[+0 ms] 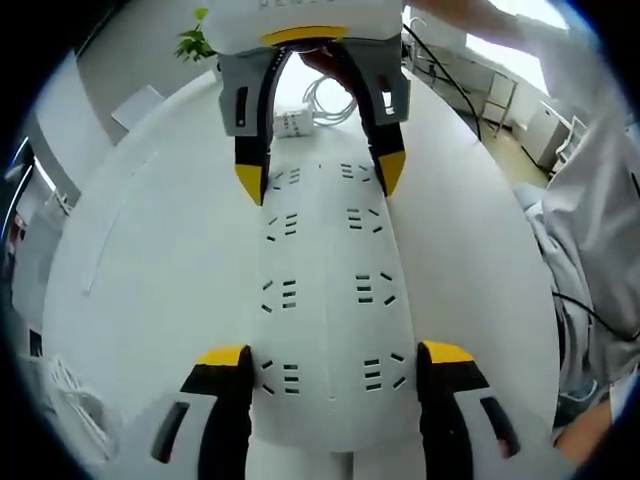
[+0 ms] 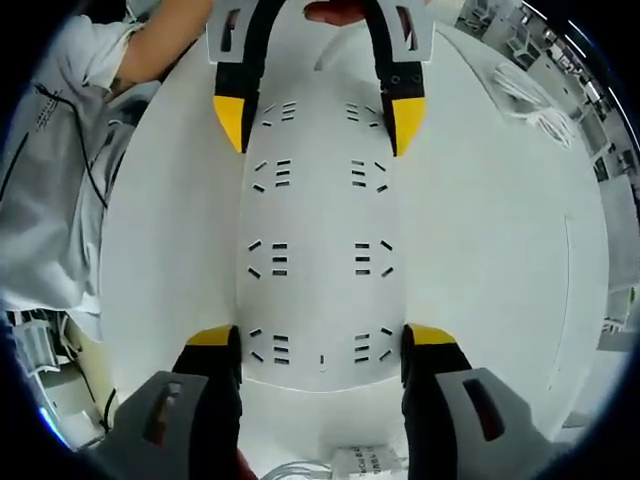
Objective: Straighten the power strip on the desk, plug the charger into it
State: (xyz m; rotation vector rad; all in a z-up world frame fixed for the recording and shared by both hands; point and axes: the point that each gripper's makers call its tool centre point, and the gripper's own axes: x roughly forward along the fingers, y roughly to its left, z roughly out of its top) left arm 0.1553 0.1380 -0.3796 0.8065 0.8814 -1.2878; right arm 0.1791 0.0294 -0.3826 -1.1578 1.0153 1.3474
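Observation:
A long white power strip (image 1: pixel 325 270) with two rows of sockets lies flat on the white desk (image 1: pixel 160 250). My left gripper (image 1: pixel 335 355) clamps its near end, one jaw pressed on each long side. At the far end, my right gripper (image 1: pixel 320 178) grips it the same way. From the right gripper view the strip (image 2: pixel 320 250) runs away from my right gripper (image 2: pixel 320 337) toward the left gripper (image 2: pixel 318 120). A white charger (image 1: pixel 295 122) with a looped white cable (image 1: pixel 332 100) lies just beyond the strip's far end; it also shows by the right gripper's base (image 2: pixel 365 462).
A person's grey clothing (image 1: pixel 590 230) borders one side of the desk, also seen in the right gripper view (image 2: pixel 60 180). A coiled white cable (image 2: pixel 530 100) lies on the desk's other side. A green plant (image 1: pixel 195 42) stands past the desk's far edge.

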